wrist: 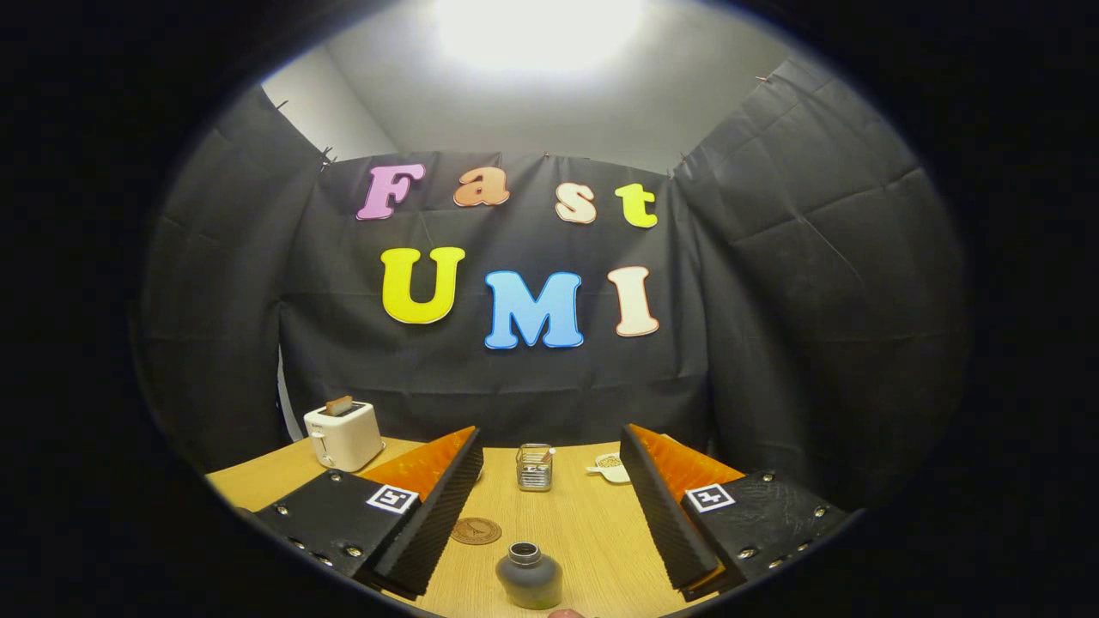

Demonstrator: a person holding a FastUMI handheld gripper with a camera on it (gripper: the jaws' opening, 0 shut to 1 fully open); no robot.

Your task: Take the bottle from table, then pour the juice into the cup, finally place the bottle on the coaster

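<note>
We see a white toaster with a slice of toast in its slot — and a small white dish — on the light wooden table.

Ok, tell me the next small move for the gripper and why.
Probably ease the gripper down and forward around the bottle. Its fingers stand wide open and empty, and the bottle stands upright on the table between them, with coaster and cup beyond.

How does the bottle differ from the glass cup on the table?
The bottle is dark and opaque; the cup is clear glass. The bottle lies between the open gripper's fingers, near their base; the cup stands beyond the fingertips. The bottle narrows to a neck; the cup has straight sides. Both stand upright on the wooden table.
</note>
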